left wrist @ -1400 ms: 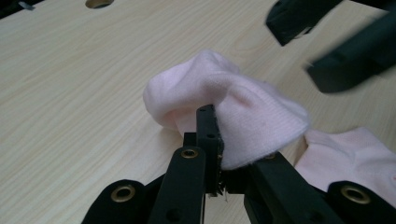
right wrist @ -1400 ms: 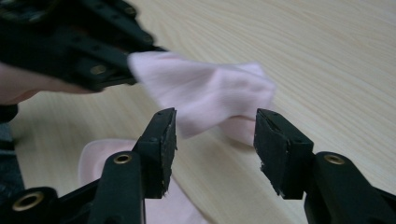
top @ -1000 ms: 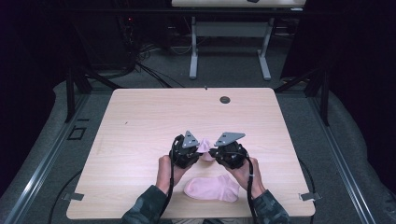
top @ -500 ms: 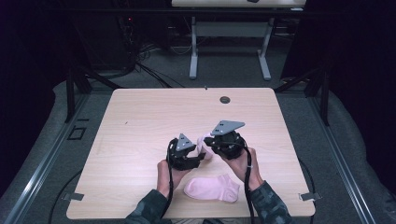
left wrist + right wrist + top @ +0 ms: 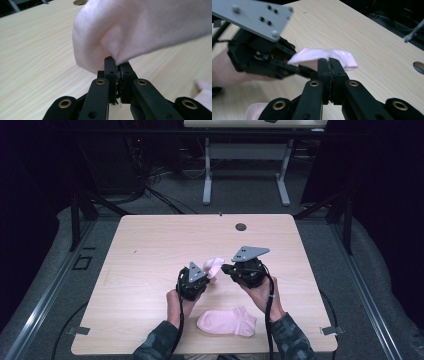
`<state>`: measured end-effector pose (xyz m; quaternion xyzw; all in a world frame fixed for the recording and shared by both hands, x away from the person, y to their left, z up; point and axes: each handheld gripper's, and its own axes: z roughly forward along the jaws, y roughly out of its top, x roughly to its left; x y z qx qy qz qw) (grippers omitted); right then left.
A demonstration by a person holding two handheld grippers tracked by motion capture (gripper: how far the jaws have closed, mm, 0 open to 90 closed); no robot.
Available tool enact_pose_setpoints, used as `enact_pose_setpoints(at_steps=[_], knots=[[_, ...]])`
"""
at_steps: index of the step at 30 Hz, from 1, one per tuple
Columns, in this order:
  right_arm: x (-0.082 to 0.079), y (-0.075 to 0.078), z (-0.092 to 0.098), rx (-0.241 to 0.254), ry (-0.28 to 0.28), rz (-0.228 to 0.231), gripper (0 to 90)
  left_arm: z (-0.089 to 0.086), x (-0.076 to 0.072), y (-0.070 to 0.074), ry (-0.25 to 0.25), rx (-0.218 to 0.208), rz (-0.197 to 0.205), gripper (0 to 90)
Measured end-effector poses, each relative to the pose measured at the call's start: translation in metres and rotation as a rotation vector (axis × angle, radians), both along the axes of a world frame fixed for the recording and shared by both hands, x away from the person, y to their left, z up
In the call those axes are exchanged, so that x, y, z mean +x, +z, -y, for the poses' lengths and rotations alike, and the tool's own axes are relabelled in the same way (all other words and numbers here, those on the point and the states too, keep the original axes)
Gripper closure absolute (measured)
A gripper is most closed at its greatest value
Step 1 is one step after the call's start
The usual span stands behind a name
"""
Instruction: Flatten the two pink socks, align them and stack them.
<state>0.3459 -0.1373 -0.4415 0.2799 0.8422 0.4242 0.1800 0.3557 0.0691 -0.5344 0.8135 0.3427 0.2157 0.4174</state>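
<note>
Gripping a pink sock (image 5: 215,266) with both tools, I hold it lifted above the table (image 5: 150,250) near the middle of the wooden top. My left gripper (image 5: 200,279) has its jaws pressed together on a pinch of the fabric; in the left gripper view the sock (image 5: 140,27) bulges up and over the tips of my left gripper (image 5: 117,65), with a fold of cloth caught in the narrow seam between the two black jaws. Those jaws have just opened and closed again within the last moment, and the cloth is between them now.

My right gripper (image 5: 225,268) is likewise clamped shut on the same sock from the opposite side. In the right gripper view the jaws of my right gripper (image 5: 329,61) meet with no visible gap, and the sock (image 5: 317,56) lies flat across their tips, stretching toward my left gripper (image 5: 297,70), which comes in from the left with its grey plate above it.

A second pink sock (image 5: 227,322) lies flat on the table close to the near edge, between my forearms and apart from both tools. A round grommet hole (image 5: 241,226) sits in the tabletop near the far edge, well apart from the work.
</note>
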Motion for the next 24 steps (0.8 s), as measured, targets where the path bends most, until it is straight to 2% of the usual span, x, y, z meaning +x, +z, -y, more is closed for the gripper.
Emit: enact_pose_setpoints(at_steps=[2,3,4,5,6,8,9,10,11,12,13,14,15,16,17,18,19,24], knots=[[0.002,-0.003,0.003,-0.004,-0.008,-0.004,88.7,-0.002,0.0,0.001,0.002,0.009,0.001,87.8],[0.006,-0.008,0.009,-0.001,-0.01,-0.012,88.7,-0.006,0.0,0.005,0.002,0.056,0.0,87.8],[0.006,-0.008,0.009,-0.001,-0.01,-0.012,88.7,-0.008,0.0,0.007,-0.004,0.074,0.005,87.8],[0.009,-0.015,0.013,-0.012,-0.009,-0.019,88.7,-0.011,-0.001,0.013,-0.021,0.152,-0.002,87.8],[0.009,-0.015,0.013,-0.012,-0.009,-0.019,88.7,-0.011,-0.001,0.013,-0.021,0.152,-0.002,87.8],[0.01,-0.023,0.015,-0.03,-0.009,-0.015,88.7,-0.011,-0.002,0.018,-0.053,0.221,-0.034,87.8],[0.011,-0.03,0.018,-0.049,-0.001,-0.021,88.7,-0.009,-0.004,0.019,-0.062,0.247,-0.03,87.7],[0.012,-0.044,0.024,-0.067,-0.001,-0.041,88.6,-0.004,-0.004,0.017,-0.104,0.278,-0.068,87.3],[0.012,-0.05,0.026,-0.075,0.0,-0.046,88.6,-0.001,-0.005,0.015,-0.126,0.29,-0.083,87.1],[0.012,-0.05,0.026,-0.075,0.0,-0.046,88.6,-0.001,-0.005,0.015,-0.126,0.29,-0.083,86.4],[0.012,-0.058,0.03,-0.089,0.008,-0.058,88.4,0.003,-0.004,0.012,-0.167,0.3,-0.112,86.4],[0.013,-0.067,0.033,-0.097,0.001,-0.076,88.4,0.007,-0.004,0.008,-0.189,0.309,-0.134,85.3],[0.013,-0.084,0.042,-0.127,0.0,-0.102,88.2,0.01,-0.004,0.005,-0.2,0.314,-0.147,81.4],[0.013,-0.084,0.042,-0.127,0.0,-0.102,88.2,0.011,-0.004,0.002,-0.209,0.303,-0.159,81.4],[0.013,-0.093,0.049,-0.134,-0.007,-0.108,88.1,0.013,-0.003,-0.001,-0.217,0.277,-0.177,76.2],[0.013,-0.093,0.049,-0.134,-0.007,-0.108,88.1,0.013,-0.003,-0.001,-0.217,0.277,-0.177,75.0],[0.013,-0.098,0.056,-0.129,-0.022,-0.12,88.1,0.014,-0.002,-0.003,-0.212,0.236,-0.195,70.7],[0.014,-0.101,0.064,-0.127,-0.035,-0.121,87.7,0.011,-0.002,-0.004,-0.217,0.21,-0.216,60.7]])
